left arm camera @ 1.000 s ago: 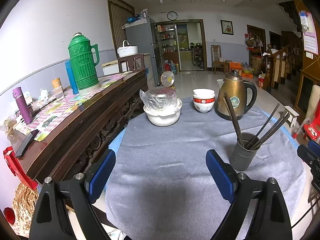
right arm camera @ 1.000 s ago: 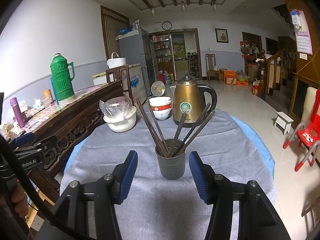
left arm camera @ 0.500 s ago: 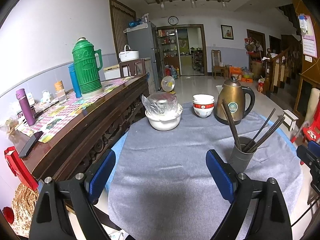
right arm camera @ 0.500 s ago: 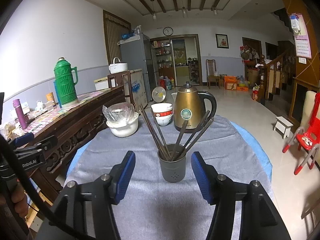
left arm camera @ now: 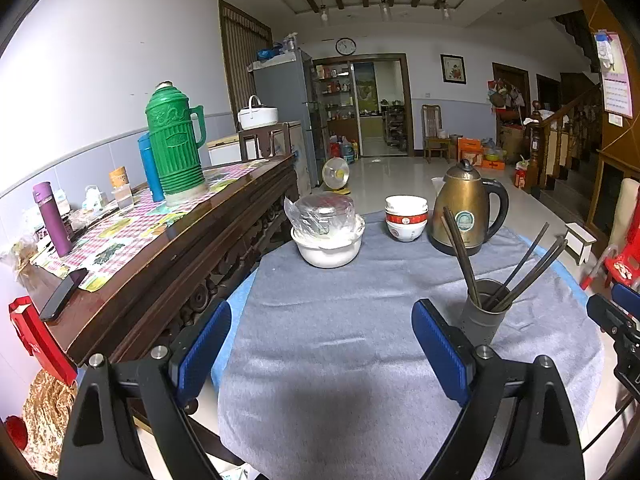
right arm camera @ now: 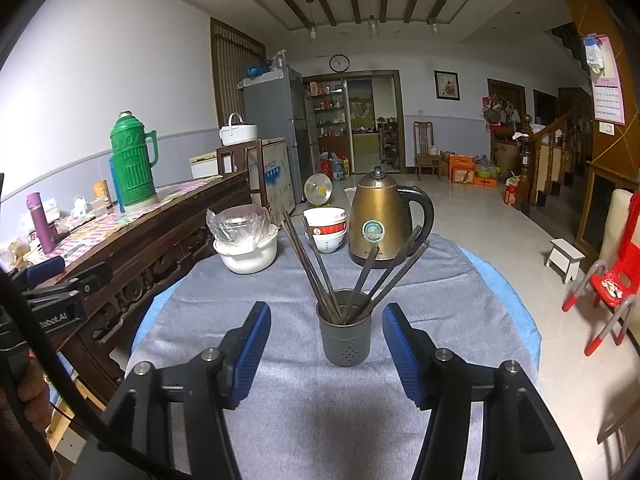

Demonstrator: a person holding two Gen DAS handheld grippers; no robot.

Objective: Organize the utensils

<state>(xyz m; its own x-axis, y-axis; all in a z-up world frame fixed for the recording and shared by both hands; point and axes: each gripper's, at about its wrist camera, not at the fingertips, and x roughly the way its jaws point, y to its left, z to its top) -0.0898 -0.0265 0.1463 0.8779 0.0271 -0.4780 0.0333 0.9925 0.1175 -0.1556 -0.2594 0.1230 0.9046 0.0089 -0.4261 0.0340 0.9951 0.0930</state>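
Observation:
A dark grey utensil cup (right arm camera: 347, 338) stands on the grey cloth (right arm camera: 320, 408) with several dark chopsticks (right arm camera: 308, 264) leaning out of it. My right gripper (right arm camera: 326, 354) is open and empty, its blue pads either side of the cup and a little nearer than it. In the left wrist view the cup (left arm camera: 482, 314) stands just beyond the right pad of my left gripper (left arm camera: 322, 354), which is open and empty over the cloth (left arm camera: 340, 320).
A brass kettle (right arm camera: 380, 224), stacked bowls (right arm camera: 326, 230) and a plastic-covered white bowl (right arm camera: 244, 246) stand at the table's far side. A dark wooden sideboard (left arm camera: 160, 240) with a green thermos (left arm camera: 174, 144) runs along the left. A red chair (right arm camera: 612, 284) stands right.
Both grippers have drawn back and risen a little from the table. The cup and chopsticks look smaller and have not moved.

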